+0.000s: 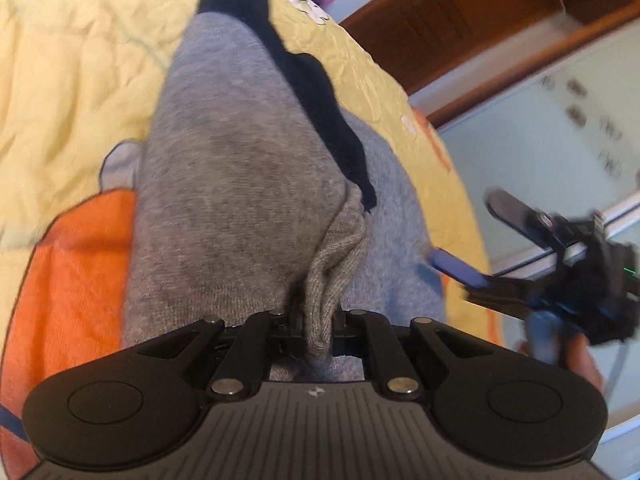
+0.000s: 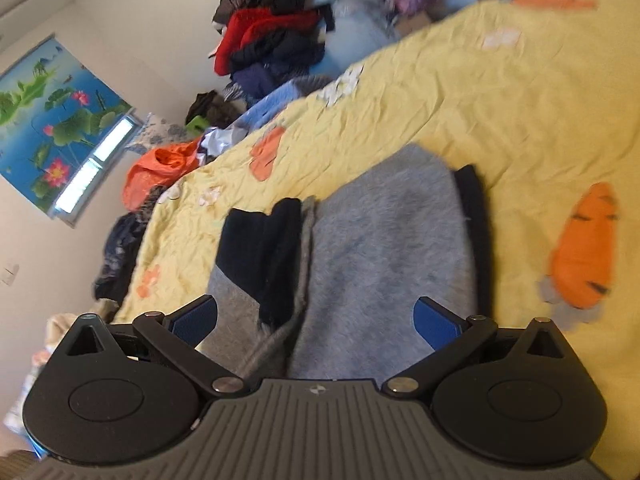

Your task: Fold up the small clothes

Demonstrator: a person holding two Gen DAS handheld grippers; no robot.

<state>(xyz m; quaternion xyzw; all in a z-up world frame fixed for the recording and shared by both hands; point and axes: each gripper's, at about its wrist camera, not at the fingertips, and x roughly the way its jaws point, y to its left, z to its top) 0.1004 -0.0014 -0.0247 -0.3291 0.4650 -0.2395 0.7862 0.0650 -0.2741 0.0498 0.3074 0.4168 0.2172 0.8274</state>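
A small grey knit garment [image 1: 224, 184] with dark navy trim [image 1: 320, 108] lies on a yellow bedspread [image 1: 60, 60]. My left gripper [image 1: 318, 326] is shut on a bunched grey edge of it and holds that edge lifted. My right gripper [image 1: 476, 240] shows at the right of the left wrist view, open and off the cloth. In the right wrist view the same garment [image 2: 384, 248] lies just beyond my open right gripper [image 2: 316, 312], its blue pads [image 2: 434, 320] wide apart above the cloth with nothing between them.
The bedspread [image 2: 460, 100] has orange carrot prints [image 2: 584, 248]. A pile of dark and red clothes [image 2: 276, 24] and an orange bag [image 2: 160, 172] lie past the far bed edge. A wooden cabinet [image 1: 480, 12] stands beside the bed.
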